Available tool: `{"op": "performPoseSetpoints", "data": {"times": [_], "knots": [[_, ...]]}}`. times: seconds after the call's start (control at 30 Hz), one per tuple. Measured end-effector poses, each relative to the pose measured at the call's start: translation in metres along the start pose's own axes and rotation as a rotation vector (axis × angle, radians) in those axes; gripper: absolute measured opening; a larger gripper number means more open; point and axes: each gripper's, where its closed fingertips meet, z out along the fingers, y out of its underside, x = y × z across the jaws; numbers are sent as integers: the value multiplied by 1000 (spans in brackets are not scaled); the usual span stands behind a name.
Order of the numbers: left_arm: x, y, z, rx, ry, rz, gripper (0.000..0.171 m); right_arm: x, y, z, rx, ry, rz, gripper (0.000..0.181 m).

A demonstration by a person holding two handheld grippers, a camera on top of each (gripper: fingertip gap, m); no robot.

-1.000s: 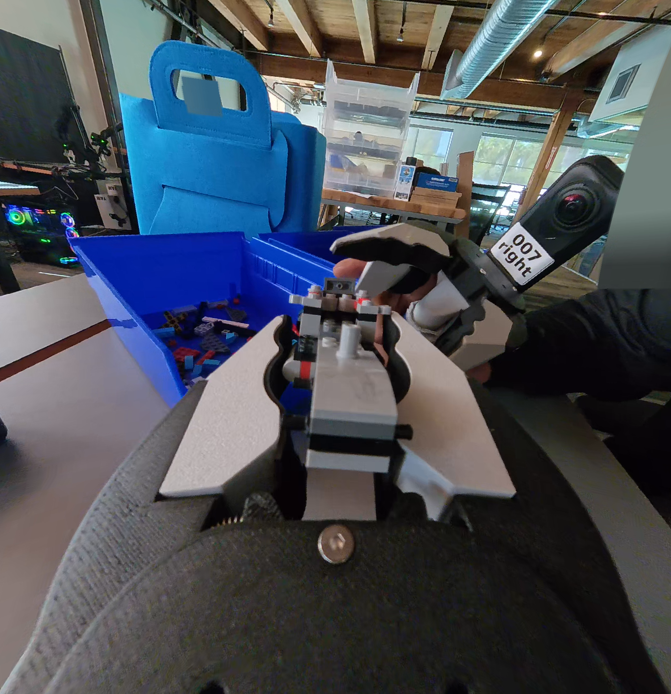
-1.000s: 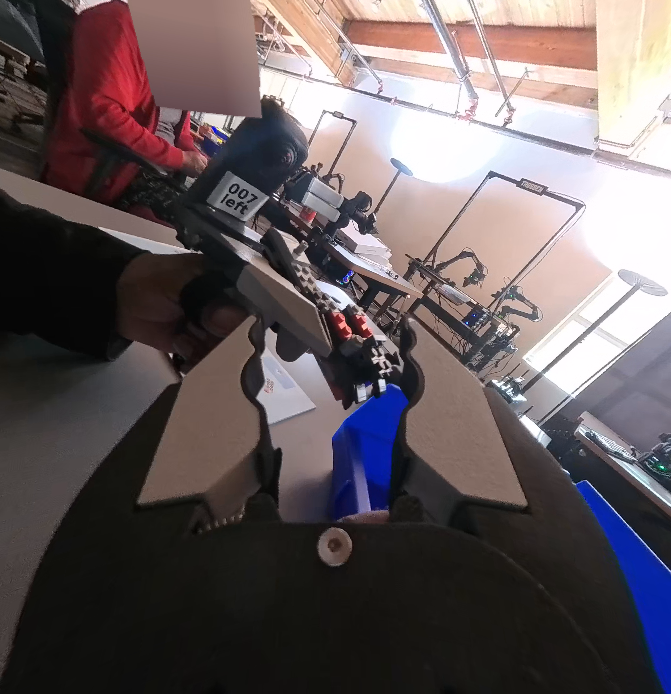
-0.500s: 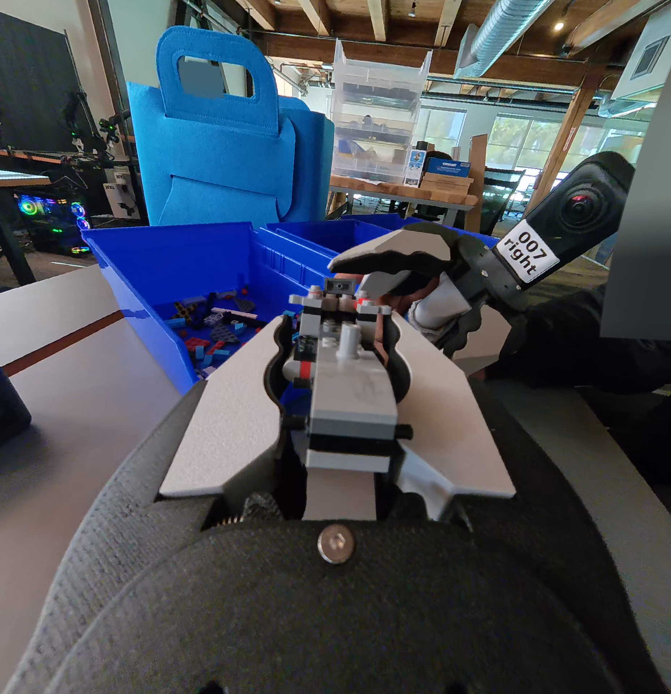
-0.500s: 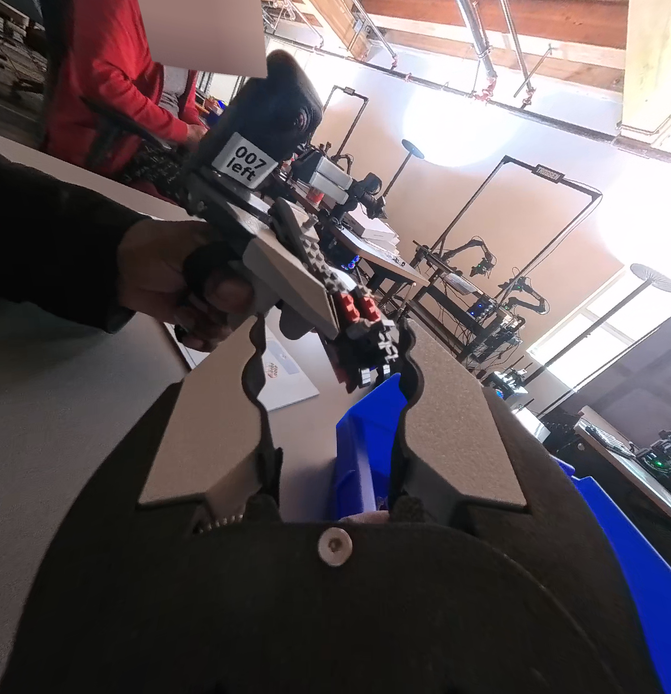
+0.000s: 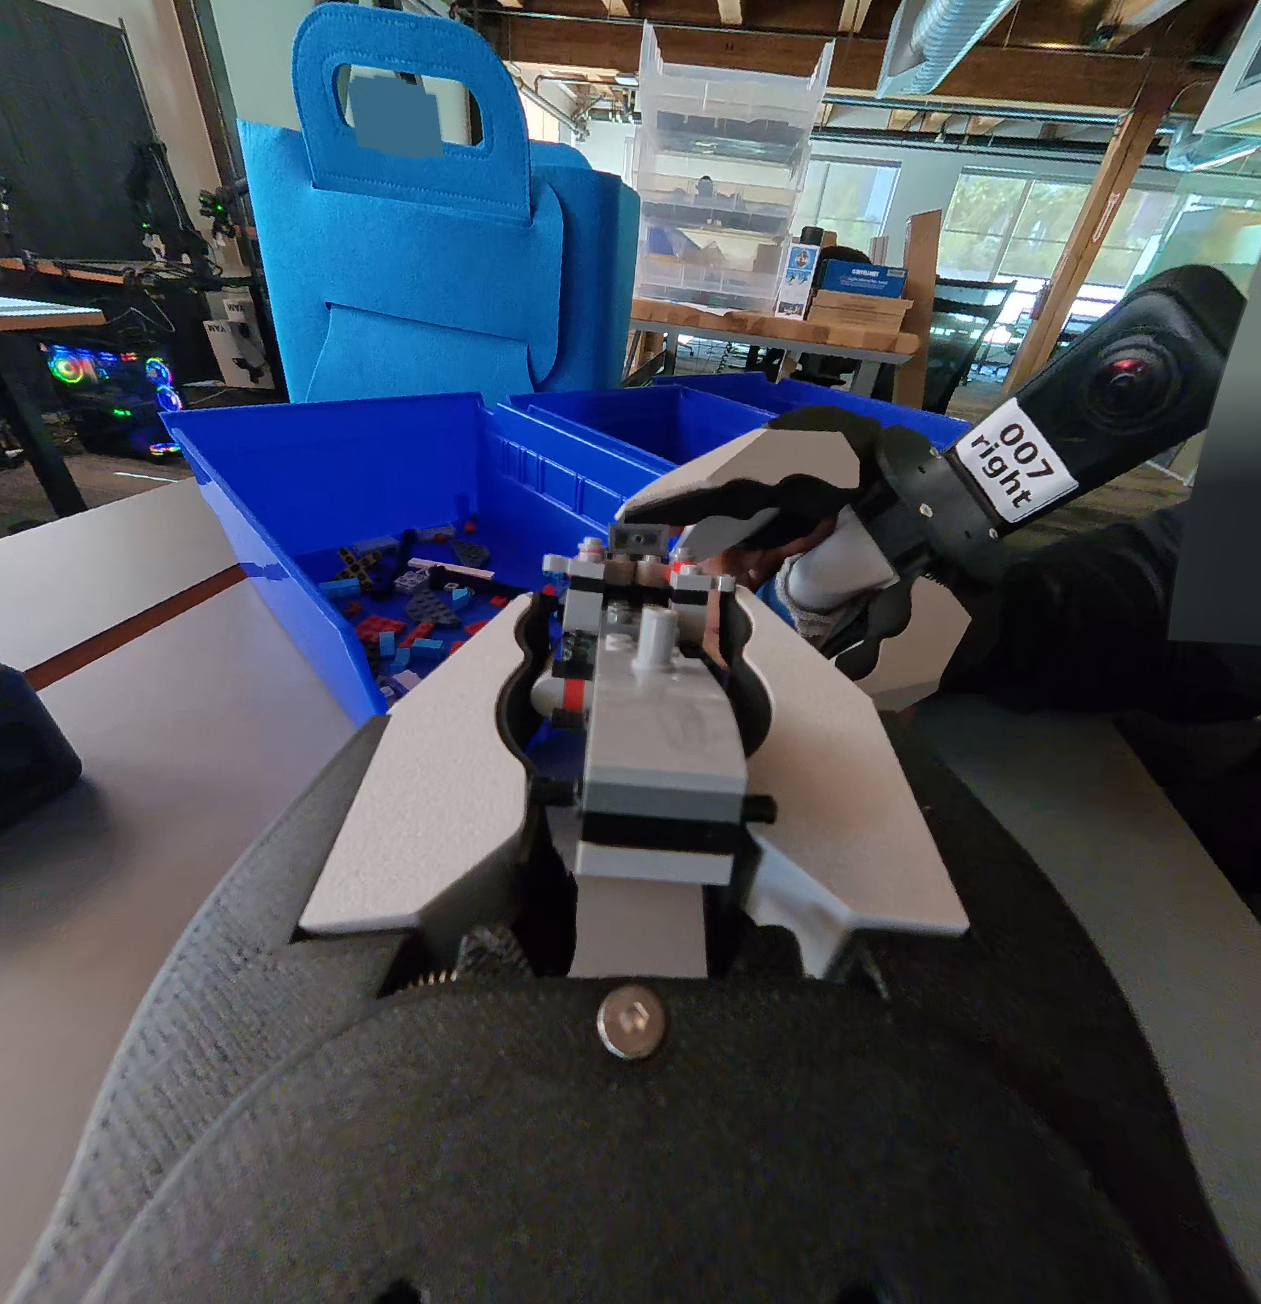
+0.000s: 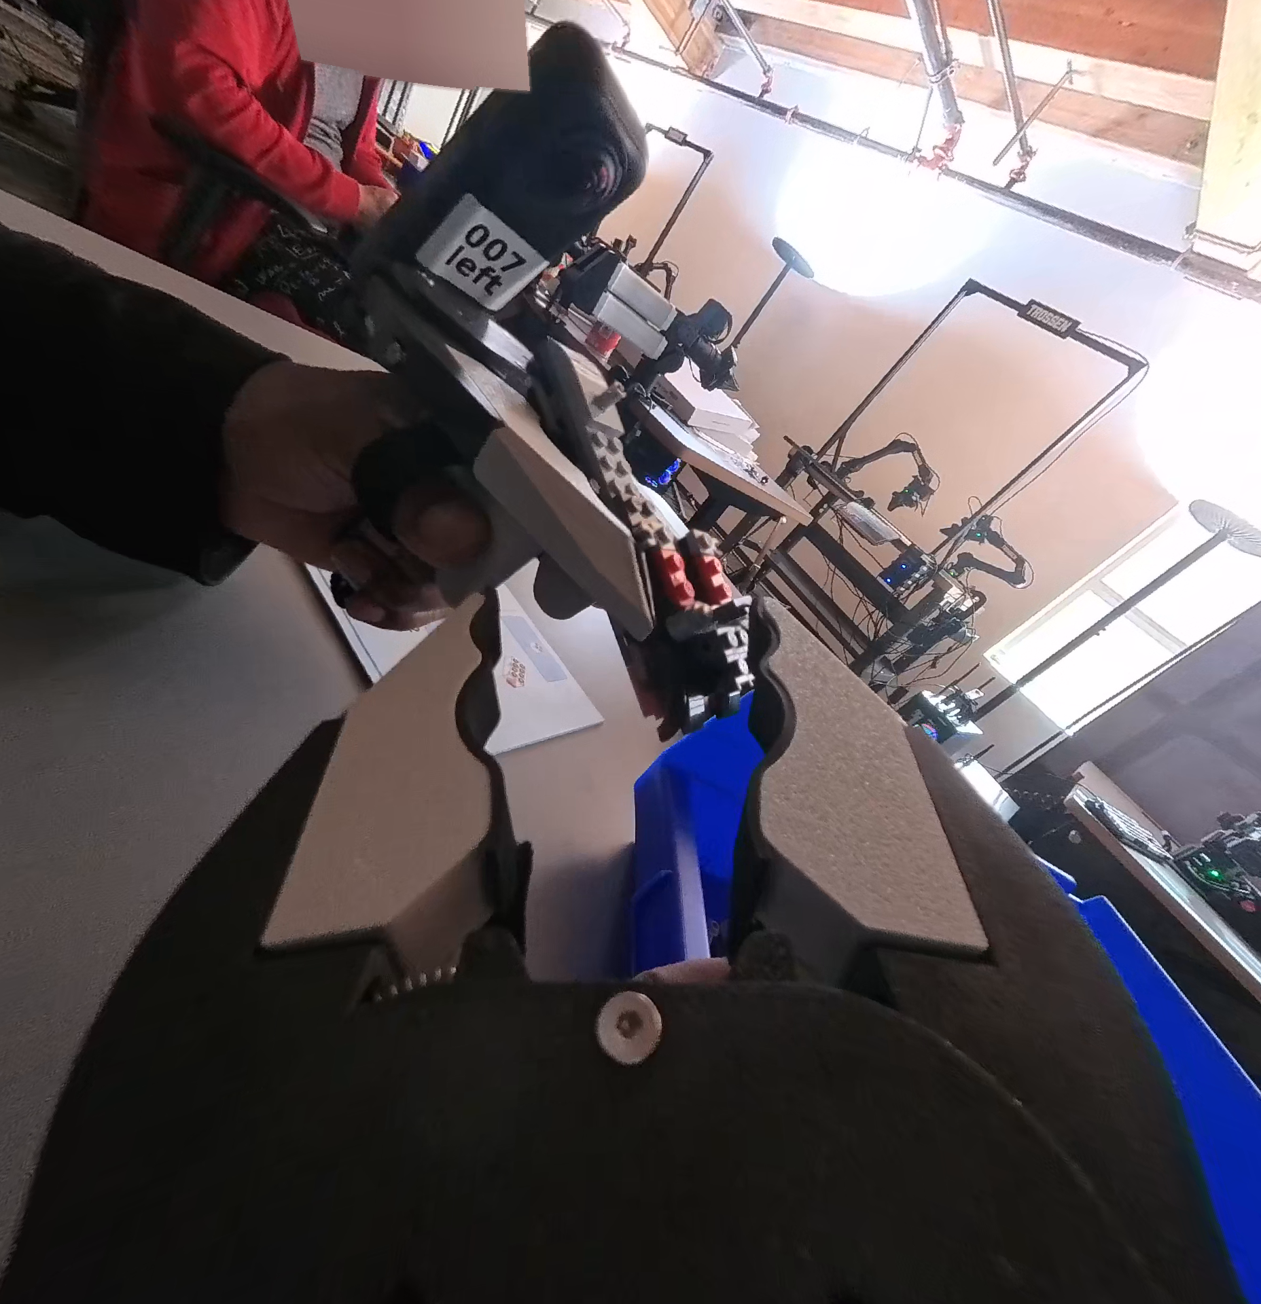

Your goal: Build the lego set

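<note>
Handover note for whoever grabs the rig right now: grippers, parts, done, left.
Left gripper: shut on the grey-and-black lego model, held up over the table.
Right gripper: open, fingertips at the model's front end, beside a small dark grey piece on top; whether it touches is unclear.
Parts: loose bricks lie in the blue bin behind the model.
Done: model partly built.
Left: check that the grey piece is seated, then add bricks from the bin.
</note>
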Motion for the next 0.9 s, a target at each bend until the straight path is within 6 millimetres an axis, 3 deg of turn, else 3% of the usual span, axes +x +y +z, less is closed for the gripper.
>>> {"op": "performPoseSetpoints", "data": {"times": [0.5,0.73,0.9], "knots": [[-7,9,0,-88,-47,11,49,0,5,0,-21,-9,3,68],[-11,7,-3,-73,-58,-3,49,9,0,-4,15,-30,186,64],[-17,3,-6,-44,-92,-12,49,29,-8,-8,41,-20,443,49]]}}
